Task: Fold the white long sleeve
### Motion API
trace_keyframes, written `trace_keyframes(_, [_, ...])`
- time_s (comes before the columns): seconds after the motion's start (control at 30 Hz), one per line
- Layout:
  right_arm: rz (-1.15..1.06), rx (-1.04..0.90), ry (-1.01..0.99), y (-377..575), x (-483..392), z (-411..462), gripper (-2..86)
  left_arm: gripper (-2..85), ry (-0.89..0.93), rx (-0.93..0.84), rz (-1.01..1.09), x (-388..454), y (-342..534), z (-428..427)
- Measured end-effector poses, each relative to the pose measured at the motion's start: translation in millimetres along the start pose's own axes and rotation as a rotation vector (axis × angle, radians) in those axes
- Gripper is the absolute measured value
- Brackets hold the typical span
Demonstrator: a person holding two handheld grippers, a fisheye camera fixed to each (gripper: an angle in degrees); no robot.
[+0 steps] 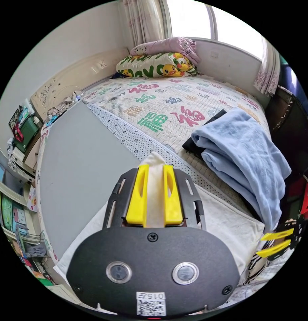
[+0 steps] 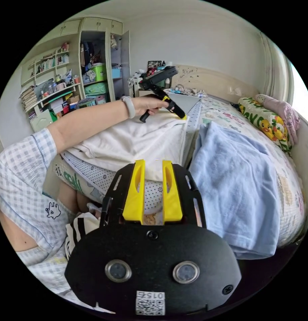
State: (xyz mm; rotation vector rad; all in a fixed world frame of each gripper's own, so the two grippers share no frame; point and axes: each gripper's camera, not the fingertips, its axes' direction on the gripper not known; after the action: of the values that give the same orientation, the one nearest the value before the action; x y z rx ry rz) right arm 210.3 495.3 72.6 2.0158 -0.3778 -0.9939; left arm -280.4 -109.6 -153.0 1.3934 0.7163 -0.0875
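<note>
Lengthwise, the white long sleeve lies pinched by the left gripper.

Setting: a bedroom in a home. We record a bed covered by a quilted mat printed with red and green characters; two pillows stacked at its head, one with cartoon ducks; a carved pale headboard; a curtained window beside the bed. We also note open wall shelves crowded with books, bottles and storage boxes, a tall cupboard with its door ajar, and a folded light-blue blanket on the bed.
</note>
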Motion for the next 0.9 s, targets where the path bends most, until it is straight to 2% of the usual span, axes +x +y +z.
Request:
trace_keyframes(0.17, [0.041,-0.039,-0.021,8,23,1,9.8,11.2,0.019,0.044,-0.010,-8,-2,0])
trace_keyframes(0.3, [0.080,-0.092,-0.051,7,34,18,9.4,11.7,0.024,-0.015,-0.024,-16,0,27])
trace_keyframes(0.57, [0.105,-0.054,-0.054,14,44,13,3.3,7.8,0.011,-0.066,0.001,-19,25,64])
trace_keyframes(0.63, [0.104,-0.039,-0.046,17,44,9,1.9,4.0,-0.026,-0.056,0.026,-16,32,63])
trace_keyframes(0.8, [0.191,0.079,-0.083,32,69,-25,0.6,1.9,-0.047,0.021,0.030,-15,45,44])
trace_keyframes(0.9, [0.234,0.140,-0.051,43,81,-50,0.2,1.5,0.009,0.091,0.019,-14,50,29])
